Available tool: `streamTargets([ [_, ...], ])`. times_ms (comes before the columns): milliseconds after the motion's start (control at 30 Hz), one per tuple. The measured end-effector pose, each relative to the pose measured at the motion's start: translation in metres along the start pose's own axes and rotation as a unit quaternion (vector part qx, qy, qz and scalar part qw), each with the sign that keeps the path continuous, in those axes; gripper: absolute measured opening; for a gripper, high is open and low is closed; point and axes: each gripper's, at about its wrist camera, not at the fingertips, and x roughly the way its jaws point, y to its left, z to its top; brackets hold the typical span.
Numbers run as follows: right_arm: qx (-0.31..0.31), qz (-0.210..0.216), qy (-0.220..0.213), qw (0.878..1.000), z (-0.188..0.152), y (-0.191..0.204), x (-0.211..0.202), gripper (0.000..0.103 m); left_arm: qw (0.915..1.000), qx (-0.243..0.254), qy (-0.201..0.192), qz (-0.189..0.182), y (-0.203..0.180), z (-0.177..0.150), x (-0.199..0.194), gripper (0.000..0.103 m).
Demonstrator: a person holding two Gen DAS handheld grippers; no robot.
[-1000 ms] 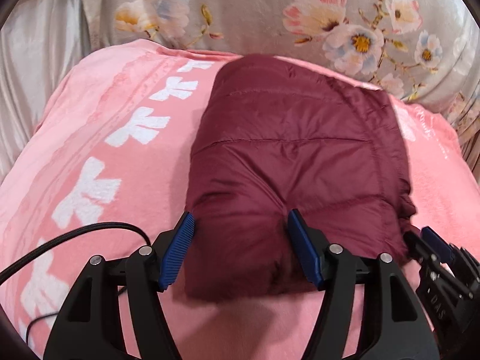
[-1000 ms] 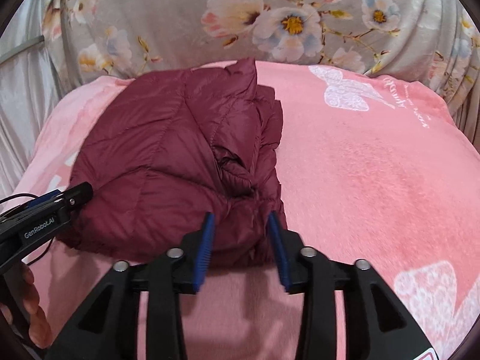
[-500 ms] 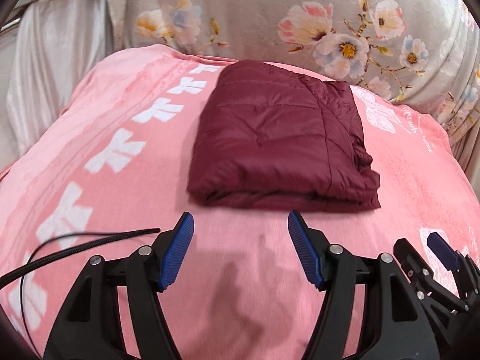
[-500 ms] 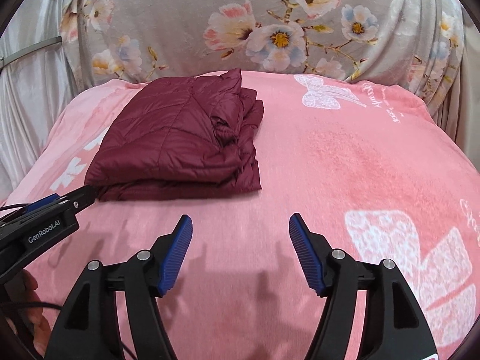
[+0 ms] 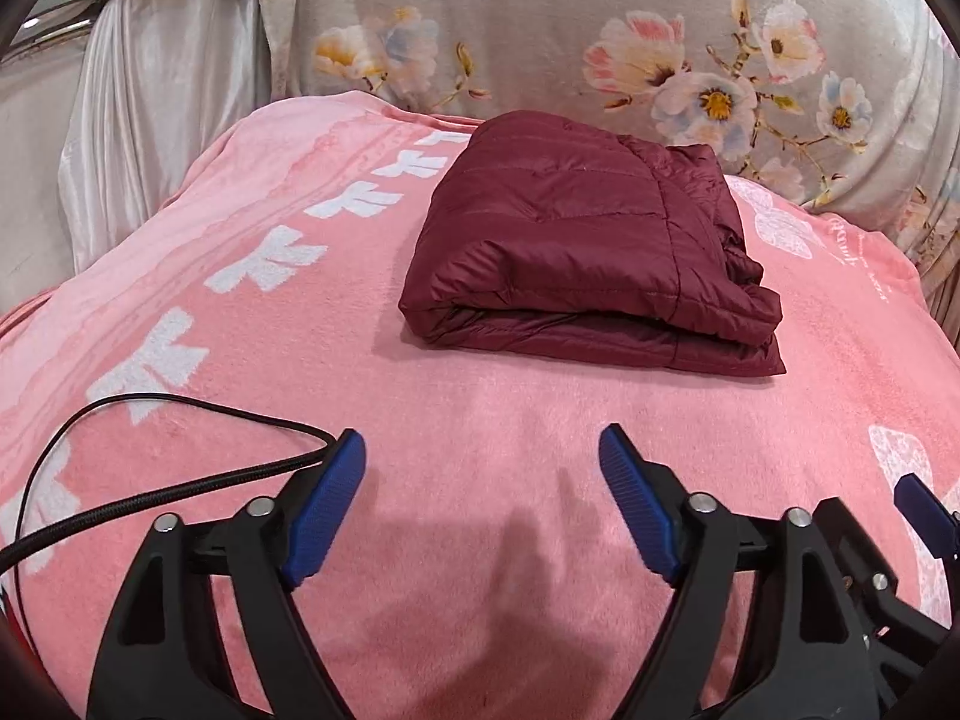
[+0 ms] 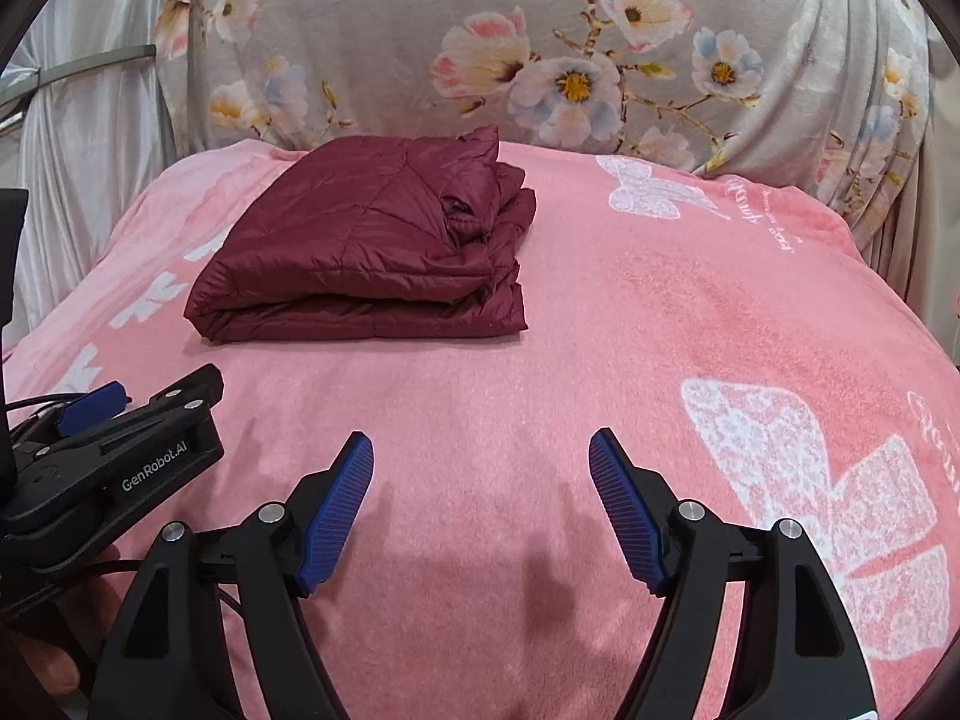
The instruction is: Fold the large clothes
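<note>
My left gripper (image 5: pixel 480 504) hangs above the pink blanket (image 5: pixel 480 420) with its blue pads (image 5: pixel 327 504) spread wide and nothing between them; a black cable (image 5: pixel 180 408) curls over the blanket beside its left finger. My right gripper (image 6: pixel 480 504) is likewise spread wide and empty, low over the same blanket, its own pads (image 6: pixel 624 510) well apart. The two grippers sit near each other, side by side: from the right wrist view the left one shows at the lower left edge, and from the left wrist view a bit of the right one shows at the lower right edge. Neither touches the jacket (image 5: pixel 588 252), which lies further ahead on the blanket, well apart from both grippers. It is a dark red quilted jacket, folded into a compact thick rectangle with its layers stacked flat; the folded edge faces me, and looser bunched edges show along its right side. The blanket carries white butterfly prints (image 6: pixel 828 516) on the right and a row of white shapes along the left. Behind the bed hangs a grey cloth with flowers (image 6: pixel 540 60), and at the far left a pale satin drape (image 5: pixel 150 90).
</note>
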Motion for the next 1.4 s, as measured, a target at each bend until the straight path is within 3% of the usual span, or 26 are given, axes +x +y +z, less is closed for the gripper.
streamTargets([
  [533, 0.003, 0.000, 0.030, 1.000, 0.002, 0.002, 0.018, 0.072, 0.9998, 0.012, 0.015, -0.003, -0.008, 0.006, 0.014, 0.079],
  [1400, -0.009, -0.013, 0.024, 1.000, 0.002, 0.006, 0.017, 0.072, 0.9998, 0.015, 0.010, 0.004, -0.007, 0.005, 0.011, 0.079],
])
